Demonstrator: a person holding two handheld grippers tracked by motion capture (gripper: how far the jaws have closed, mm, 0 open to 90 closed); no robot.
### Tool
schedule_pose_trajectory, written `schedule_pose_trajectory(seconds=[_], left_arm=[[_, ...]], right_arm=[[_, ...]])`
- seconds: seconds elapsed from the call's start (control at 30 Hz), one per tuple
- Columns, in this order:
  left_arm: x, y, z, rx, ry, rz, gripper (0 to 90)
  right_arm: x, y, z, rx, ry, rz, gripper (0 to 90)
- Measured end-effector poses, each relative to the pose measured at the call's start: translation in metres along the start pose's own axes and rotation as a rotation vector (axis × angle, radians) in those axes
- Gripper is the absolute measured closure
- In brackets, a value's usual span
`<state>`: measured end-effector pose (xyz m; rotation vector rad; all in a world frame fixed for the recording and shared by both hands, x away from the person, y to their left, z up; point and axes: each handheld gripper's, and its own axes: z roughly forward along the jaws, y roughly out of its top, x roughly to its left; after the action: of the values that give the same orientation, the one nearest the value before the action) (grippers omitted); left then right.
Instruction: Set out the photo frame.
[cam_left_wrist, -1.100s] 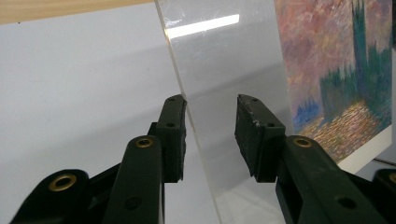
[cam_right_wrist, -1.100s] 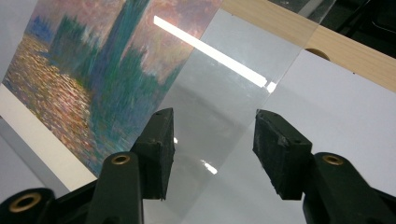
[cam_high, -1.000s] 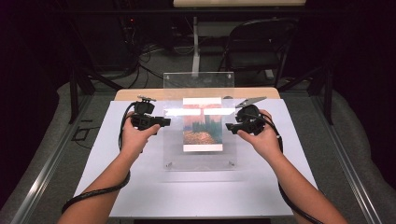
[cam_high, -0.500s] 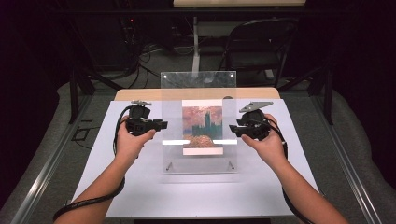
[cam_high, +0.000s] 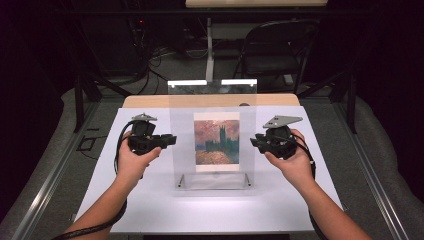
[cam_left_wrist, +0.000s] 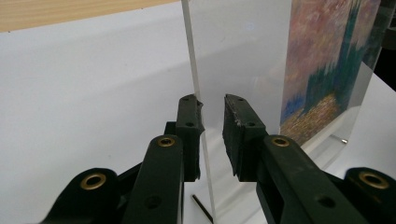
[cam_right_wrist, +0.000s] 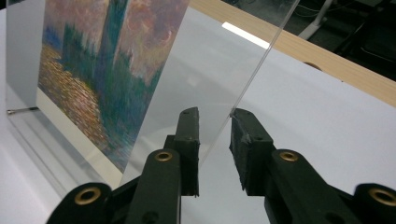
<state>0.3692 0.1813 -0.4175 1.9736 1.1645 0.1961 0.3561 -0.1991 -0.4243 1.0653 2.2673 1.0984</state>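
A person sits at a table (cam_high: 150, 210) covered with a white sheet, holding a set of black tongs in each hand. In the middle of the table, roughly midway between its left and right edges, a clear acrylic picture frame (cam_high: 212, 105) stands upright on its own clear foot. Inside it is a small print of a painting (cam_high: 216, 138): dark towers against a pink and orange sky, with rippled water below.

The left tongs (cam_high: 170, 140) sit at the frame's left edge and the right tongs (cam_high: 254, 142) at its right edge, both about halfway up the panel. In the left gripper view, the frame's thin left edge (cam_left_wrist: 198, 107) runs up between the two black jaws; one jaw lies just against it, the other stands off with a visible gap. In the right gripper view, the frame's right edge (cam_right_wrist: 252, 79) likewise passes between the jaws, with daylight showing on at least one side. So both tongs are parted around the panel and are not pinching it.

Judging by this, the work of standing the frame up looks essentially done: it is vertical, its foot (cam_high: 214, 181) rests flat on the white sheet toward the near edge of the table, and it seems to balance unaided. What appears left is only to draw both tongs clear of the edges without nudging the panel, which looks light and easy to tip.
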Motion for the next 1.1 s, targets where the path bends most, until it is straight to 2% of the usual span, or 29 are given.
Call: schedule_pose_trajectory(seconds=[0.27,0.43,0.57,1.1], left_arm=[[-0.005,-0.006,-0.008,0.001,-0.023,-0.003,76.7],[-0.008,-0.012,-0.015,0.005,-0.042,0.006,76.5],[-0.011,-0.017,-0.018,0.007,-0.049,0.02,76.4],[-0.018,-0.036,-0.023,0.002,-0.105,0.041,70.8]], right_arm=[[0.005,-0.003,-0.009,0.002,0.016,-0.006,74.7],[0.007,-0.007,-0.014,0.005,0.058,-0.001,73.8],[0.009,-0.009,-0.017,0.003,0.07,-0.002,74.4],[0.02,-0.021,-0.03,-0.018,0.108,0.0,74.0]])
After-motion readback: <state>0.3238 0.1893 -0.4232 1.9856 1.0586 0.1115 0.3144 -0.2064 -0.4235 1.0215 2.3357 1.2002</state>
